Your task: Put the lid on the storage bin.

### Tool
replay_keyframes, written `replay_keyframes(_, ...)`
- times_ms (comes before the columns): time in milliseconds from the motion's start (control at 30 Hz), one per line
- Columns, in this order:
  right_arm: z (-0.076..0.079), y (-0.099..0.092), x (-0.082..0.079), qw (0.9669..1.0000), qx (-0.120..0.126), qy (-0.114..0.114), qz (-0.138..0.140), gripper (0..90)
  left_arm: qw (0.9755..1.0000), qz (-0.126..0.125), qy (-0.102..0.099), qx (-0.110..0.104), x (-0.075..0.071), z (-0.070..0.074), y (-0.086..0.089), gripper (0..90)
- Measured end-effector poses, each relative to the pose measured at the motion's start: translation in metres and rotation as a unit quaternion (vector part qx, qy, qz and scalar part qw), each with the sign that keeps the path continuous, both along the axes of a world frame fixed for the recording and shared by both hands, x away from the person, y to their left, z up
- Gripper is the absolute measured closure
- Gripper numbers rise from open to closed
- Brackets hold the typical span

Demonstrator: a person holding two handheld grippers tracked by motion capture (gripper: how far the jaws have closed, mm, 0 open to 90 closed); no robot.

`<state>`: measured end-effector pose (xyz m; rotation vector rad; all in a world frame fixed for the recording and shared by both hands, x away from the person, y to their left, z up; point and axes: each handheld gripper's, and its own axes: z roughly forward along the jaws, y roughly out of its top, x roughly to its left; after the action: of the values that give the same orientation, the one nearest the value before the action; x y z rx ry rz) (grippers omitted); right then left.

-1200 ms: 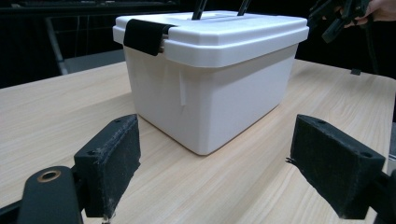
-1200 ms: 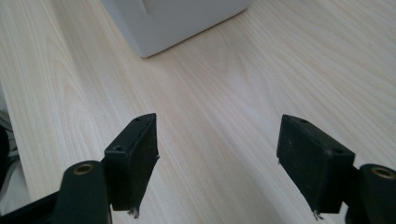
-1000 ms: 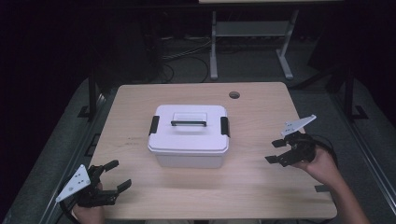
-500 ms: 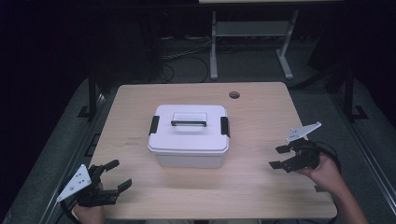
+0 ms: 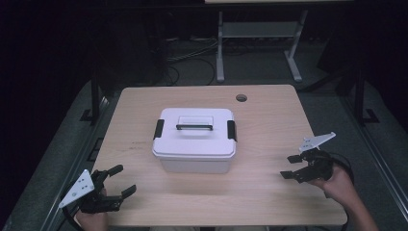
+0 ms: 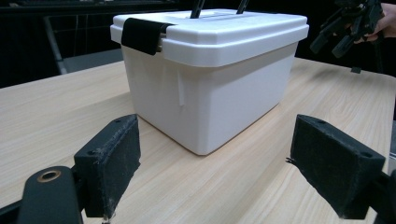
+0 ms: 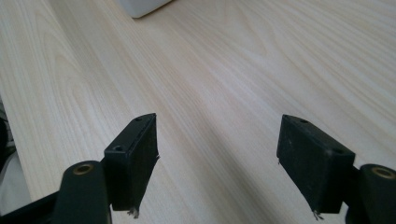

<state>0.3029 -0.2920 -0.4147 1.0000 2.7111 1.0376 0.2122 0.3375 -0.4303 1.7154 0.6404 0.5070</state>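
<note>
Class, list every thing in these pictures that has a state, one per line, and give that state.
box: upright on the table, lid on
lid: shut, handle lying flat
latches: both down
left gripper: open, empty, short of the box
right gripper: open, empty, low over the table

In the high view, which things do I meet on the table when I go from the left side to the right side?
Left gripper → white box with a black latch at each end of its lid → right gripper. The round hole lies farther back, between the box and the right gripper.
</note>
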Motion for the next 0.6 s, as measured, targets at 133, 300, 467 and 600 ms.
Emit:
replay_keyframes(133, -0.005, -0.003, -0.003, 1.0000, 0.004, 0.004, -0.004, 28.4, 1.0000, 0.000, 0.001, -0.001, 0.000, 0.000, 0.000, 15.7)
replay_keyframes(300, -0.010, -0.006, -0.007, 0.9999, 0.006, 0.008, -0.008, 28.4, 1.0000, -0.001, 0.002, -0.001, 0.000, 0.000, -0.001, 15.7)
replay_keyframes(467, -0.015, -0.010, -0.010, 0.9998, 0.011, 0.010, -0.014, 28.4, 1.0000, -0.001, 0.001, 0.000, 0.001, 0.000, -0.001, 15.7)
replay_keyframes(600, -0.019, -0.012, -0.012, 0.9997, 0.012, 0.012, -0.015, 28.4, 1.0000, -0.001, 0.003, -0.001, 0.001, 0.000, -0.001, 15.7)
